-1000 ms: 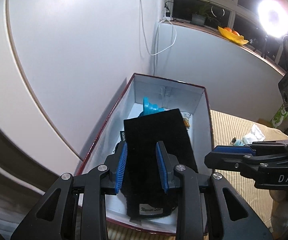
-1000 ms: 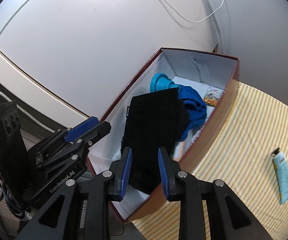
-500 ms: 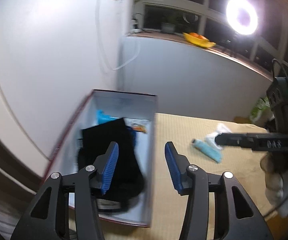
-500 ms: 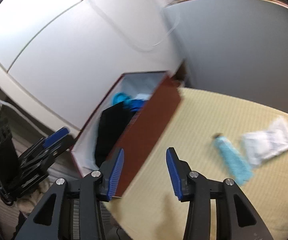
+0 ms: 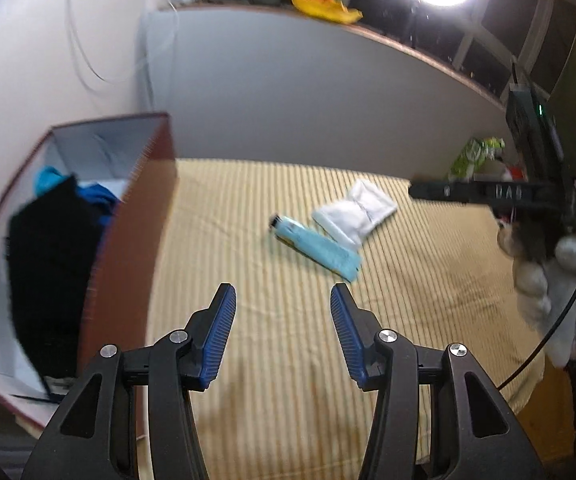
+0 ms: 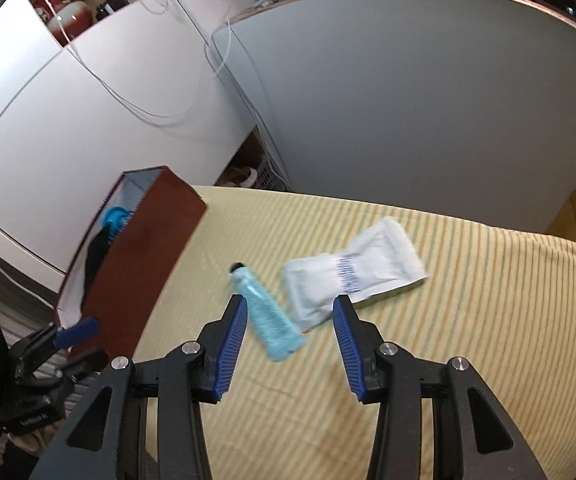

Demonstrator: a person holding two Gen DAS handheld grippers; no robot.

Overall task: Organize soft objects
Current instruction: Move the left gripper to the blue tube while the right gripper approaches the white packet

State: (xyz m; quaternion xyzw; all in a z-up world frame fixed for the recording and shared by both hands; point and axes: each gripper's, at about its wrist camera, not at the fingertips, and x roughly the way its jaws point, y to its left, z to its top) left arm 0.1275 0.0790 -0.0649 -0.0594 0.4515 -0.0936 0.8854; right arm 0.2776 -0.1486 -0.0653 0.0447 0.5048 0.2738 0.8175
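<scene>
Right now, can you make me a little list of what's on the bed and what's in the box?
surface: striped yellow cover
box: red-brown, open top, at the cover's left edge
in box: black cloth, blue cloth behind it
on cover: blue tube, white packet, side by side, outside the box
left gripper: jaws open, nothing between them
right gripper: jaws open, above the cover, tube seen between them, not gripped
left to tidy: tube and packet
</scene>
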